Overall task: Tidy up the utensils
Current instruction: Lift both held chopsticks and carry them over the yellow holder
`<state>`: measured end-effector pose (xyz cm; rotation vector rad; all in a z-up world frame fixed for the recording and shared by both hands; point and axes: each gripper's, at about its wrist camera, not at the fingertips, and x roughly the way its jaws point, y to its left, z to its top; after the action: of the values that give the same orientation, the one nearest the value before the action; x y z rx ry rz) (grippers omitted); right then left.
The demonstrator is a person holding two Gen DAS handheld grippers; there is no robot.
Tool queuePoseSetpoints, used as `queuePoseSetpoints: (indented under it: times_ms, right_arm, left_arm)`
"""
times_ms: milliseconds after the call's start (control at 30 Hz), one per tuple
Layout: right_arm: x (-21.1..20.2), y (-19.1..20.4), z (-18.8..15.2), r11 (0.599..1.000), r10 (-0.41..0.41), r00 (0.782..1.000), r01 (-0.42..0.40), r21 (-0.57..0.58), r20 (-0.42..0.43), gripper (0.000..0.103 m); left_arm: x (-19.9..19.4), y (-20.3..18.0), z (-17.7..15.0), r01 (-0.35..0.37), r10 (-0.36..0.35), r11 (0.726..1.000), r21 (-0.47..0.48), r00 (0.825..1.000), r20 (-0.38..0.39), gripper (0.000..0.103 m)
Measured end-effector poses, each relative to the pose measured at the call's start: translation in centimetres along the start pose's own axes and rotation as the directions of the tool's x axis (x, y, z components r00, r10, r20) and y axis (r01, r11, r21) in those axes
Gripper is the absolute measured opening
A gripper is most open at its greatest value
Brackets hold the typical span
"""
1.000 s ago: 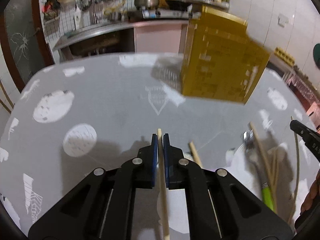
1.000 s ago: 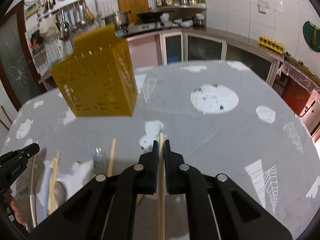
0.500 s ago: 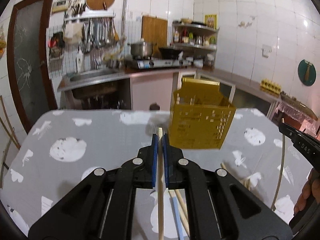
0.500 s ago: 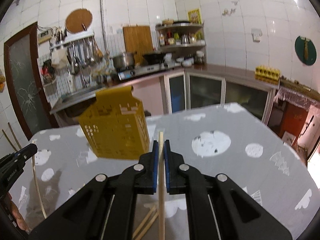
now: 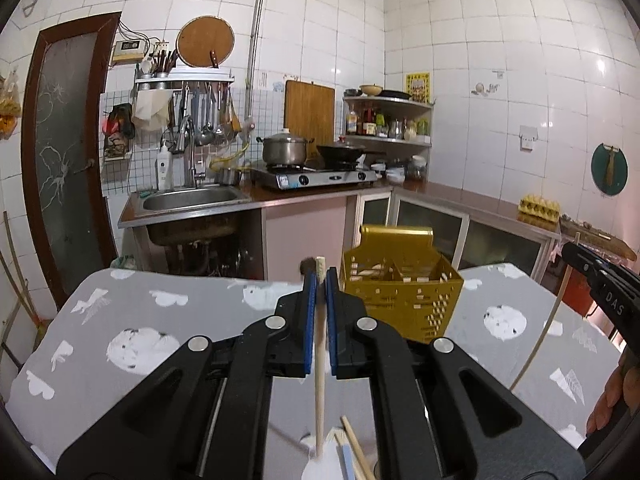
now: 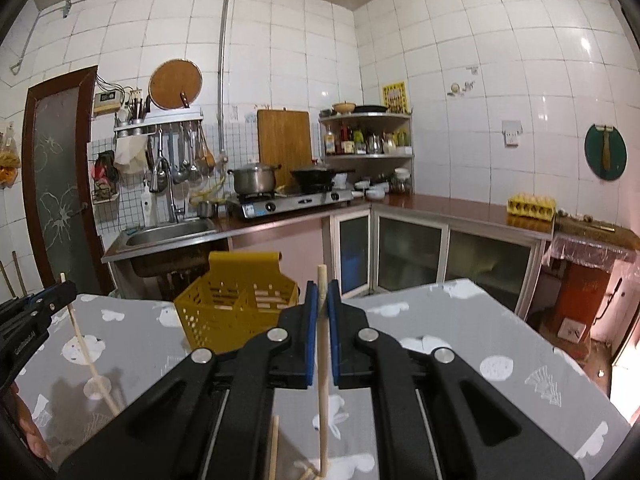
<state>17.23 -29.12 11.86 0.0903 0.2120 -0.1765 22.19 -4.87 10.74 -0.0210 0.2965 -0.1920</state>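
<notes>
Left wrist: chopstick (image 5: 319, 344) between gripper (image 5: 319, 280) pads

Both fisheye views are evenly and fairly brightly lit, and sharp with no motion blur. Glare spots shine on the white wall tiles (image 5: 596, 66) at upper right in each. Soft shadows fall on the grey patterned surface (image 6: 460, 320). Straight lines bow strongly toward the edges, where a dark lens rim cuts the corners. Colours look slightly washed, with a pink cast at far right.
</notes>
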Motion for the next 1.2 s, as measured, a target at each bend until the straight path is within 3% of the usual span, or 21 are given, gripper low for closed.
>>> queuePoseSetpoints:
  times_ms: [233,500,833,1000,1200]
  right_arm:
    - [1.5,0.7,2.5,1.000,0.015,0.999,-0.015,-0.015,0.035,0.006]
    - [2.8,2.1,8.4,0.999,0.050,0.994,-0.048,-0.022,0.093,0.006]
    - [6.6,4.9,13.9,0.997,0.071,0.987,-0.068,-0.023,0.143,0.006]
    - [10.1,5.1,13.9,0.997,0.081,0.989,-0.082,0.001,0.122,0.006]
    - [15.1,4.8,10.7,0.996,0.081,0.995,-0.082,0.016,0.052,0.006]
  left_arm:
    - [1.9,-0.1,2.9,0.015,-0.015,1.000,-0.020,0.999,0.033,0.004]
    - [3.3,-1.0,8.6,0.033,-0.032,0.999,-0.001,0.993,0.109,0.004]
    - [5.5,-2.8,15.6,0.083,-0.079,0.997,-0.007,0.973,0.217,0.004]
    - [8.0,-3.9,15.7,0.106,-0.104,0.994,0.004,0.970,0.219,0.004]
    - [13.6,-3.7,12.3,0.102,-0.100,0.995,-0.013,0.987,0.127,0.004]
